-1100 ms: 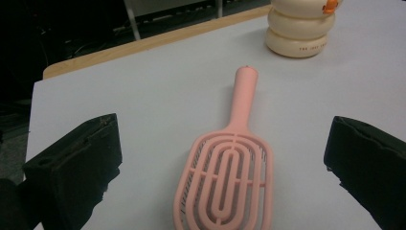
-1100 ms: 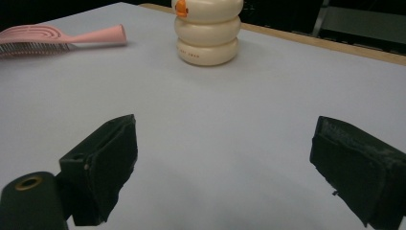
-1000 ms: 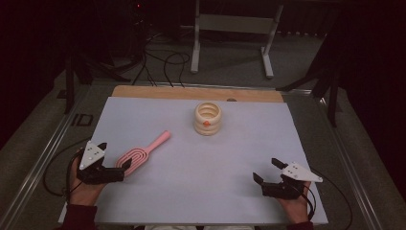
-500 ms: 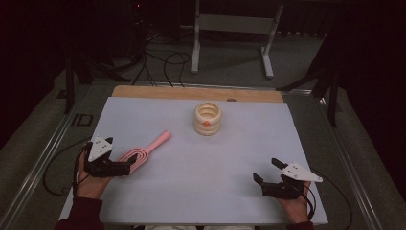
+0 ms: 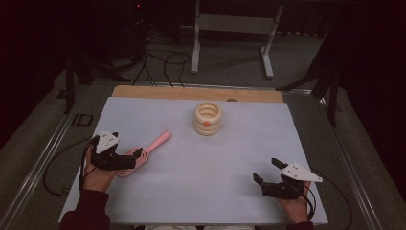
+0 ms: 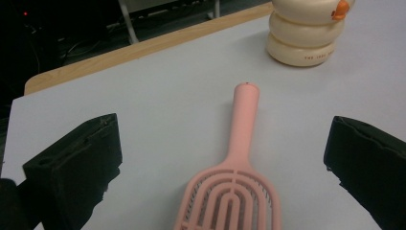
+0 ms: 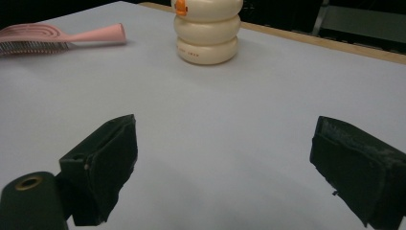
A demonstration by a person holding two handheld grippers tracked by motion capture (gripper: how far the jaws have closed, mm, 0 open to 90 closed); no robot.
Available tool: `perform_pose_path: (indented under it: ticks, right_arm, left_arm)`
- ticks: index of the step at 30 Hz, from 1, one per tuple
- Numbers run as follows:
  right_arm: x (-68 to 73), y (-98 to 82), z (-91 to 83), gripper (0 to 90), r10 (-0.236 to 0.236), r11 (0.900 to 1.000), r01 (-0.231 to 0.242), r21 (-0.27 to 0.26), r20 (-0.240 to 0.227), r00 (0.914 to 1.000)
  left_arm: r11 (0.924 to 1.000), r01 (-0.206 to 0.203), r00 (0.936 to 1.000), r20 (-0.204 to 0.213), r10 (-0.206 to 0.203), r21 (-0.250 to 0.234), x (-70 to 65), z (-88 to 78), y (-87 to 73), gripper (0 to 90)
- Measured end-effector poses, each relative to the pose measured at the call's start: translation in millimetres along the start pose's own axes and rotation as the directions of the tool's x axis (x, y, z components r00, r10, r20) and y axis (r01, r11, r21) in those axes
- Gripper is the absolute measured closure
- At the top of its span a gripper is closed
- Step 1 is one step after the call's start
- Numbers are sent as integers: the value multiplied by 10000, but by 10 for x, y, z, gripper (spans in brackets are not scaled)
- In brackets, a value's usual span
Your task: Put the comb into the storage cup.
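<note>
A pink hairbrush (image 5: 155, 143) lies flat on the white table top (image 5: 230, 148) at the left, its handle pointing toward the far right. My left gripper (image 5: 134, 158) is over the brush head, open, with a jaw on either side of the brush (image 6: 242, 158) and not touching it. A cream container (image 5: 208, 118) of stacked rings with an orange mark stands at the far middle. My right gripper (image 5: 267, 171) rests open near the front right with nothing between its jaws. In the right gripper view, the container (image 7: 207, 31) and brush (image 7: 62, 37) lie far ahead.
A wooden strip (image 5: 196, 92) borders the table's far edge. Beyond it stand a metal stand (image 5: 230, 28) and cables on the floor. The container (image 6: 306, 33) stands past the brush handle's tip.
My left gripper has moved forward and slightly right, bringing its open jaws around the brush head. The right gripper, brush and container have not moved.
</note>
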State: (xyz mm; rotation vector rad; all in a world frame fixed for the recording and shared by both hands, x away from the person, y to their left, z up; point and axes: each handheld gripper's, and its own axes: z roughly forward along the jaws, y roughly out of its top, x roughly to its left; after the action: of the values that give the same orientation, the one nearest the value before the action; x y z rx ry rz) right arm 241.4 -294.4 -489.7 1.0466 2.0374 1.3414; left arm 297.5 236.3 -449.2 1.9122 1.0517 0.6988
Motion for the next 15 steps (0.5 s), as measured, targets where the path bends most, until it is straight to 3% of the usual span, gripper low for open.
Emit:
perform_pose_path:
  ticks: [15]
  right_arm:
    - [-2, -2, -1, 92, 44, 10000, -44, -15, -5, 10000]
  left_arm:
    - [10000, 12, 10000, -94, -11, 72, 47, 117, 70, 0]
